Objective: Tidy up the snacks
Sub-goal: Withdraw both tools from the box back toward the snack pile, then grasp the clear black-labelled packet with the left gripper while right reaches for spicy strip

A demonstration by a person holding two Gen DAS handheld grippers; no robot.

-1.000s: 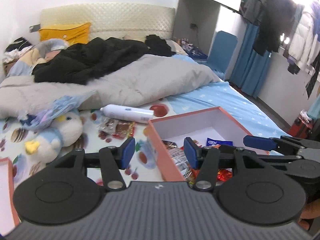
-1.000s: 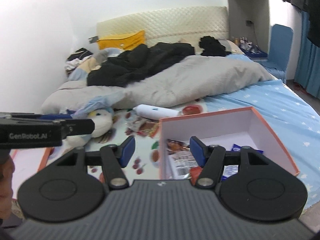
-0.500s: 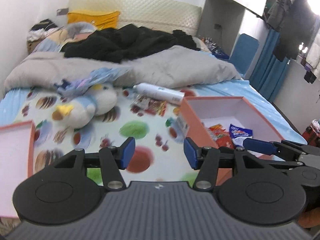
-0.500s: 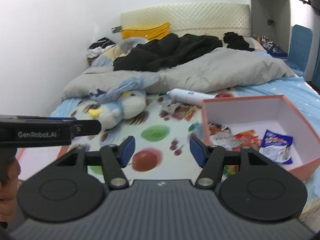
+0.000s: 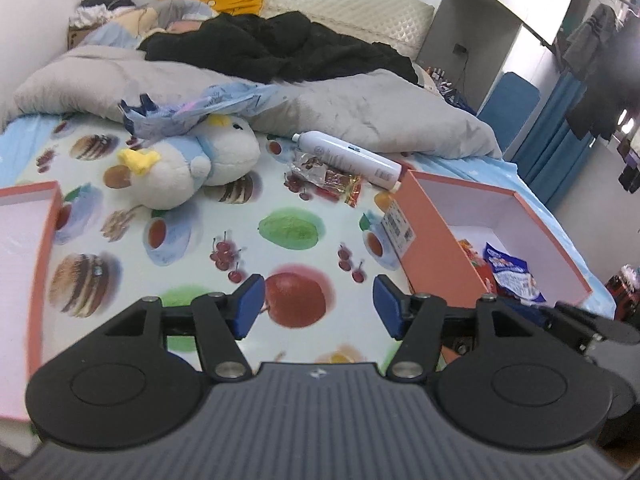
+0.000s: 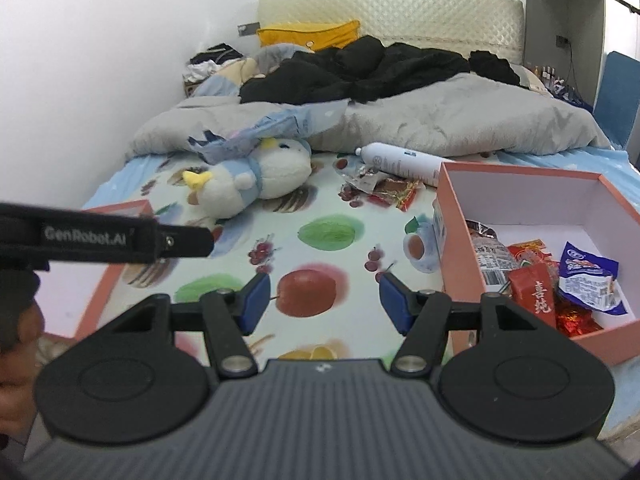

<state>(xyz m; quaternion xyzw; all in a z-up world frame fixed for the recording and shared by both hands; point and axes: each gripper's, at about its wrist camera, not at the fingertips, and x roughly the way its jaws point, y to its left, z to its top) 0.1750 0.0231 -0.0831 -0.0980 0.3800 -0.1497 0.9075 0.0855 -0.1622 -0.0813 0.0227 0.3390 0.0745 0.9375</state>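
Both grippers hung empty over the sheet: left gripper (image 5: 316, 306) jaws opening, right gripper (image 6: 322, 302) parted. Loose snack packets (image 5: 326, 178) lay beyond the orange box (image 6: 452, 240), beside the white bottle (image 5: 348, 158). Apparent step: approach; next, reach them.

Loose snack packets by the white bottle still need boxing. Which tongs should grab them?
Either, marginally left. Both tongs, left opening, right, are empty and short of the loose packets. The right tongs sit nearer the snack box, better for steadying.
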